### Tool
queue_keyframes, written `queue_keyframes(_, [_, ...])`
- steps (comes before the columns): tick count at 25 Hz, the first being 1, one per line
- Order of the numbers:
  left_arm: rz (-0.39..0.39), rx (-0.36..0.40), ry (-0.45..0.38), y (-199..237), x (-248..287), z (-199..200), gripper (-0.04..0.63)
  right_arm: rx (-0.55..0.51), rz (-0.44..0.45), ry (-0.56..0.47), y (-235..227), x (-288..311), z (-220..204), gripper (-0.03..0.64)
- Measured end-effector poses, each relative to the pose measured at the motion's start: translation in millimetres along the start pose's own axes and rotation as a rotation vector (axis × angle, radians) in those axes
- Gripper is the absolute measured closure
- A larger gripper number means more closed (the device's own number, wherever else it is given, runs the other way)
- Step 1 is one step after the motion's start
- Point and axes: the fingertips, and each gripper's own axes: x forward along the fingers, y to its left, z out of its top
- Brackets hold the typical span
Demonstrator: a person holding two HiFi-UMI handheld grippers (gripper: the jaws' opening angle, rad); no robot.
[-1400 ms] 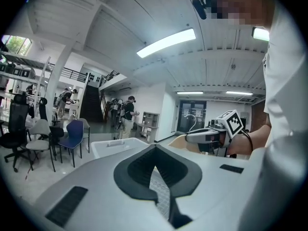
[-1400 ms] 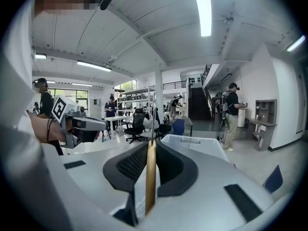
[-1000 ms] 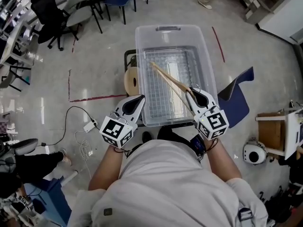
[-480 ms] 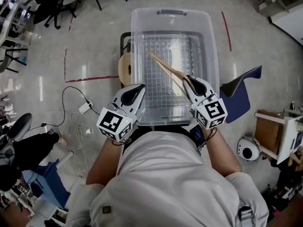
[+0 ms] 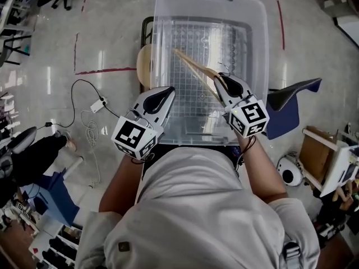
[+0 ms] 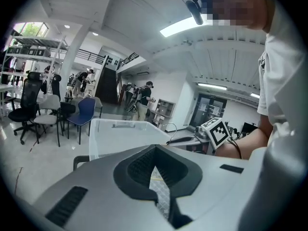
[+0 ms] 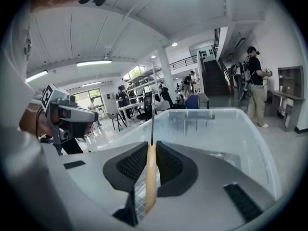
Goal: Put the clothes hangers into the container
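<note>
The right tool [image 5: 220, 78] is clamped on the one wooden hanger [image 5: 193, 67]. In the right gripper view, the wood stands edge-on between the pads with the wire hook rising just past them. The left tool [image 5: 168, 90] carries nothing and its tips meet, and it hangs over the near-left corner of the container [image 5: 158, 32].

From the right tool's grip near the container's near-right part, the hanger's arm slants out toward the middle of the floor. It looks to be at about rim height, though the clear plastic makes that hard to judge.

To do this step well, bring the hanger down until it lies nearly flat on the ribbed floor. Keep the hook off the right wall, and spread the jaws only then, so it does not drop or bounce. The left tool should stay by its corner, out of the way.

Count: one hanger, one container, two tools. No other hanger shows inside.
</note>
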Motion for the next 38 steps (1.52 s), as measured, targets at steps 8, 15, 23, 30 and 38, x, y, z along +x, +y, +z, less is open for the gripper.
queue_keyframes(8, [-0.017, -0.046, 0.041, 5, 25, -24, 0.578, 0.017, 0.048, 0.082, -13, 41, -53, 0.552])
queue_keyframes(15, [-0.028, -0.074, 0.062, 7, 44, -42, 0.578, 0.069, 0.07, 0.144, -26, 67, -105, 0.552])
queue_keyframes(23, [-0.019, -0.128, 0.063, 14, 54, -51, 0.578, 0.134, 0.082, 0.203, -44, 88, -160, 0.551])
queue_keyframes(30, [-0.024, -0.136, 0.066, 14, 57, -60, 0.578, 0.199, 0.096, 0.308, -54, 95, -203, 0.55])
queue_keyframes(38, [-0.034, -0.151, 0.07, 13, 63, -59, 0.578, 0.28, -0.003, 0.319, -96, 106, -218, 0.525])
